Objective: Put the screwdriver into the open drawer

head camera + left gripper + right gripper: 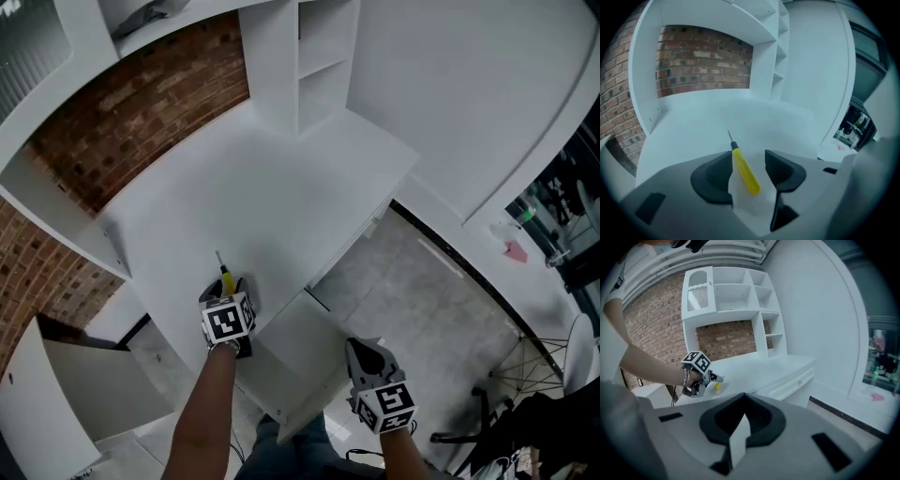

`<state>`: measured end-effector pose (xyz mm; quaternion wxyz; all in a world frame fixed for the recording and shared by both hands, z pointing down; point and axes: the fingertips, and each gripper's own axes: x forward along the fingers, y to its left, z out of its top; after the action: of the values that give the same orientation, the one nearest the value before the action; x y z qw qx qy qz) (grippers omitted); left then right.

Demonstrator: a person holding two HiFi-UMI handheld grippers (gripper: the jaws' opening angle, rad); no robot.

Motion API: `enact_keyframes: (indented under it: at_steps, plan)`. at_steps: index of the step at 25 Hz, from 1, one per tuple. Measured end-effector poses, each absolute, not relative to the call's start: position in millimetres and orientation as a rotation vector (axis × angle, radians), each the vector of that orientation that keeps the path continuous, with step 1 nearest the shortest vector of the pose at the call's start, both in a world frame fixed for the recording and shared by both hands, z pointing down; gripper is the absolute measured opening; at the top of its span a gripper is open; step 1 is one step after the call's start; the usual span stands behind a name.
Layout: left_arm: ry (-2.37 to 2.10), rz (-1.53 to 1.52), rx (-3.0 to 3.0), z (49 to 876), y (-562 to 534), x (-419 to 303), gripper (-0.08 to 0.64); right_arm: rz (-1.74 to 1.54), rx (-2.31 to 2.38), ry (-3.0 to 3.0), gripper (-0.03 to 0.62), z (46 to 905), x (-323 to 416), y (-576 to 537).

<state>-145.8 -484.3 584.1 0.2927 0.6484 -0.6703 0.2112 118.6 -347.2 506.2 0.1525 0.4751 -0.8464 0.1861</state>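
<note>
Straddling yellow screwdriver [746, 174] on desk [262, 187], our left gripper [748, 158] jaws spread, not pinching; right gripper [743, 400] off desk front, jaws pressed together.

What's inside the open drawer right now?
Only bare white drawer interior shows in the head view, with no object in it. The right gripper covers one corner. The screwdriver lies on the desktop, between the left gripper's open jaws.

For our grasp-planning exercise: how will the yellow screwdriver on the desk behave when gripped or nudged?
The screwdriver looks rigid and probably light, being slim. Its round, smooth handle may roll on the flat desk or slip.
</note>
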Motion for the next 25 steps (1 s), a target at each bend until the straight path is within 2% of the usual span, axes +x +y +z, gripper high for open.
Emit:
enact_keyframes:
  at_steps: [2,4,5,7,14,25]
  plan:
    - [-1.760,0.621,1.675,597.3,-485.4,-151.4,0.221,0.545,1.376,-2.418,0.011,507.0,117.1,-346.6]
    - [-1.744,0.682,1.634,609.2,-481.4,-157.2,0.174,0.549,1.389,-2.408,0.011,507.7,115.1,-346.2]
    - [-1.743,0.700,1.632,612.7,-479.7,-159.3,0.124,0.549,1.399,-2.403,0.011,507.6,114.5,-346.3]
    - [-1.736,0.716,1.644,613.0,-476.9,-161.4,0.083,0.550,1.420,-2.395,0.011,504.5,113.7,-346.8]
    - [-1.695,0.591,1.726,587.7,-473.4,-166.4,0.081,0.509,1.449,-2.389,0.011,485.7,105.6,-345.9]
    - [-1.680,0.224,2.016,468.3,-442.4,-185.3,0.083,0.386,1.689,-2.388,0.011,431.1,118.6,-343.9]
